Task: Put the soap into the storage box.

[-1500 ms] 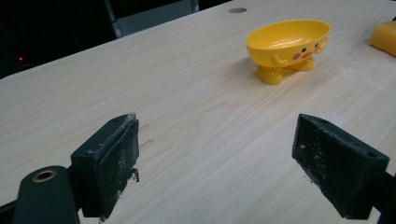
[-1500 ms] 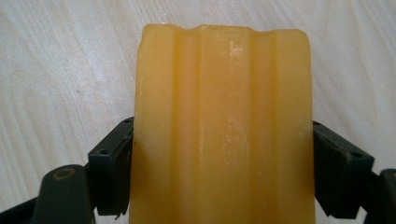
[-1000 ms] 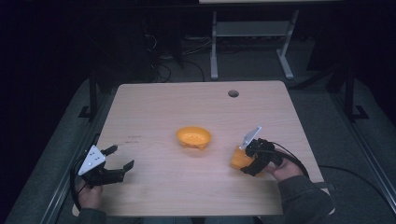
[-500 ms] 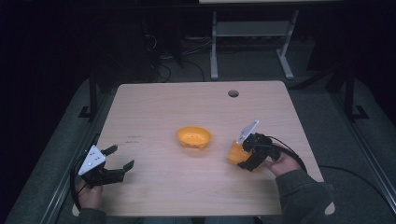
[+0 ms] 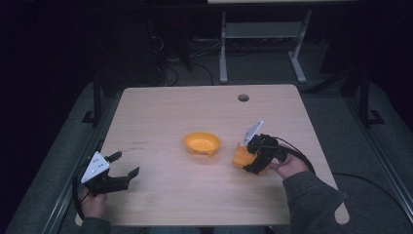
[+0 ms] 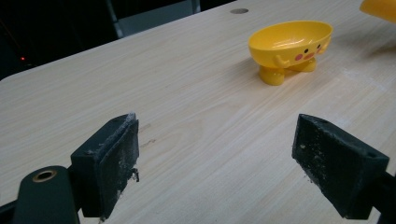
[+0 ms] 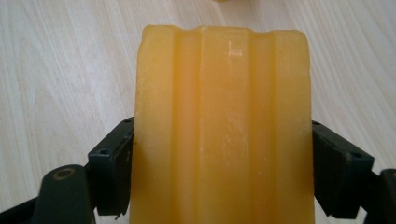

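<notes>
Soap, a ribbed amber bar (image 7: 222, 126), sits clamped between the jaws of the right gripper (image 7: 219, 172), which press on its two long sides so that the grooved face looks up at the gripper's camera. Held by the flanks like this, its far end projects free beyond the fingertips, which I judge is the end meant to enter the dish first. In the high view the soap bar (image 5: 239, 157) is at the right of the table, just beside the yellow dish (image 5: 201, 143) but apart from it; whether it is lifted clear of the wood or touching it I cannot tell.

The dish stands upright on small feet near the table's middle, its open bowl empty and facing up, with a little painted face on its side (image 6: 290, 44). Between bar and dish lies a short strip of bare wood, so the way across looks unobstructed.

The left gripper (image 5: 117, 174) hangs over the near left corner, jaws spread wide and holding nothing, well apart from the dish, likely parked out of the way. It is close to the table's (image 5: 160, 112) left edge; the right hand (image 5: 287, 165) has more wood around it, with the right edge some way off. A cable hole (image 5: 243, 97) marks the far side.
</notes>
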Available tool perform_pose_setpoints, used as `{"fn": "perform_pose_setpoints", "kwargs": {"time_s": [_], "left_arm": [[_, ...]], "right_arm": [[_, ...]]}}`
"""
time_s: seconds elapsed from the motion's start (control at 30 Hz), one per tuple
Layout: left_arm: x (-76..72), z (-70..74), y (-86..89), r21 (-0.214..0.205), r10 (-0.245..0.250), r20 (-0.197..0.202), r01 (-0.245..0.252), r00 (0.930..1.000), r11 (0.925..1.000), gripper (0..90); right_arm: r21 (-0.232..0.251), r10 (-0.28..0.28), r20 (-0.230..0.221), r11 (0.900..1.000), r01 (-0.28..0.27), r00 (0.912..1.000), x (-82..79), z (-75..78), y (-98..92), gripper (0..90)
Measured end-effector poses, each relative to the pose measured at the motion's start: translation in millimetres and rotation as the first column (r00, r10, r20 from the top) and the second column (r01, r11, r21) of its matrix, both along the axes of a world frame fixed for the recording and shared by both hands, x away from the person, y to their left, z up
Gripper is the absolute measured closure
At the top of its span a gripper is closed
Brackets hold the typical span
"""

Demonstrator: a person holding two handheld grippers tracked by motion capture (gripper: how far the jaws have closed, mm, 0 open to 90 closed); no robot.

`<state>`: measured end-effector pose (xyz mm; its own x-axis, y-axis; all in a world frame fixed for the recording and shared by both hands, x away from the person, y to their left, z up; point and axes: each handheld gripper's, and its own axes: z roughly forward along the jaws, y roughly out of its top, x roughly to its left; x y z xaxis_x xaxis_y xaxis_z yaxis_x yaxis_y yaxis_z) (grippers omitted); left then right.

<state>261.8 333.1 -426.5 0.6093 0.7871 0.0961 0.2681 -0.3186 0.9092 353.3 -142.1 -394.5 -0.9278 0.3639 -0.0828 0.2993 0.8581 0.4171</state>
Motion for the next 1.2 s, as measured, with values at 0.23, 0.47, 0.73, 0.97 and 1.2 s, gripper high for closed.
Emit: {"fn": "perform_pose_setpoints", "kwargs": {"time_s": [0.23,0.47,0.73,0.97,1.2], "left_arm": [[0.0,0.0,0.4,0.000,0.000,0.000,0.000,1.0000,1.0000,13.9],[0.0,0.0,0.6,-0.001,0.001,-0.001,-0.001,1.0000,1.0000,13.9],[0.1,-0.1,1.2,-0.005,0.004,0.000,-0.004,1.0000,1.0000,13.9],[0.1,-0.1,1.7,-0.009,0.007,0.002,-0.007,1.0000,0.9999,13.9],[0.1,-0.2,1.6,-0.011,0.007,0.001,-0.007,1.0000,0.9999,13.9]], "right_arm": [[0.007,0.013,0.004,0.9999,-0.013,0.9999,3.5,5.6,7.9,20.4],[0.008,0.022,0.007,0.9997,-0.022,0.9997,5.9,7.4,14.0,20.4],[0.014,0.034,0.002,0.9993,-0.034,0.9994,10.6,6.4,19.3,20.4],[0.018,0.050,0.014,0.9986,-0.050,0.9987,15.3,15.2,29.2,20.4],[0.015,0.078,0.022,0.9968,-0.079,0.9967,21.1,22.1,43.0,20.4]]}}
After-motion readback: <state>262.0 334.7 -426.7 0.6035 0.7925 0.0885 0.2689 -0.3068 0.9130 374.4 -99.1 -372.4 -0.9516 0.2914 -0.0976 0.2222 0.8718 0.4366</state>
